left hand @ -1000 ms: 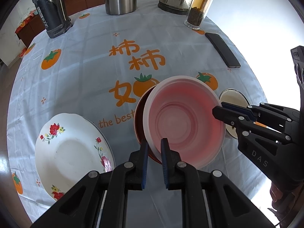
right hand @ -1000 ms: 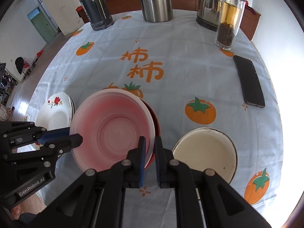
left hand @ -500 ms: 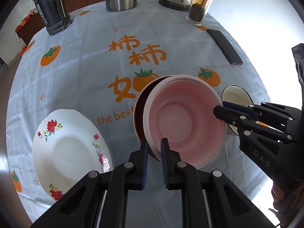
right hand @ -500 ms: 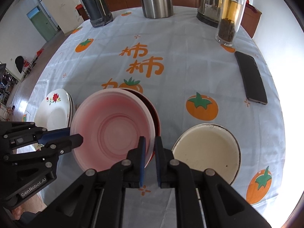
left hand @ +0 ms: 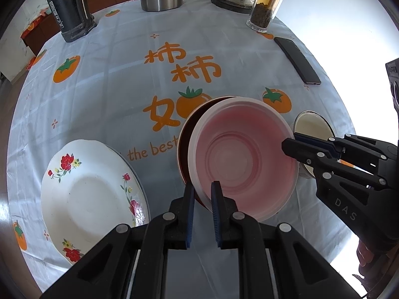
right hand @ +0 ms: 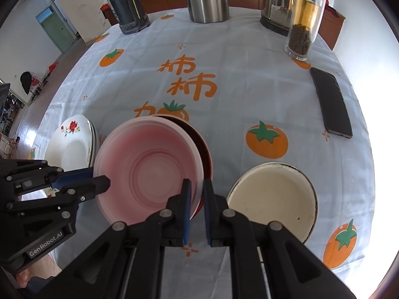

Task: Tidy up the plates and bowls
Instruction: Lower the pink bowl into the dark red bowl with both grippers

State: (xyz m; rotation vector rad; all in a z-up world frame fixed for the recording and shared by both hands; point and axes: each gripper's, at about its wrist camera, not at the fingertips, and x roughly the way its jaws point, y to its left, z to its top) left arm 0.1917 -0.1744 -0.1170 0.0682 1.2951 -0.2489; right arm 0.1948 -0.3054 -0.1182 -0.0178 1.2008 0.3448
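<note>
Item: pink bowl [left hand: 243, 159], nested askew in a dark red bowl [left hand: 185, 134] and carried above the table [left hand: 112, 87]; left gripper [left hand: 202, 195] and right gripper [right hand: 197, 194] each have jaws pinching opposite rims, apparently of both bowls. Risk: uneven pull by either hand could tilt the pair and slip the pink one free. Only the right view shows the cream enamel bowl [right hand: 271, 196] whole; the left shows the flowered plate [left hand: 87, 194] fully.
</note>
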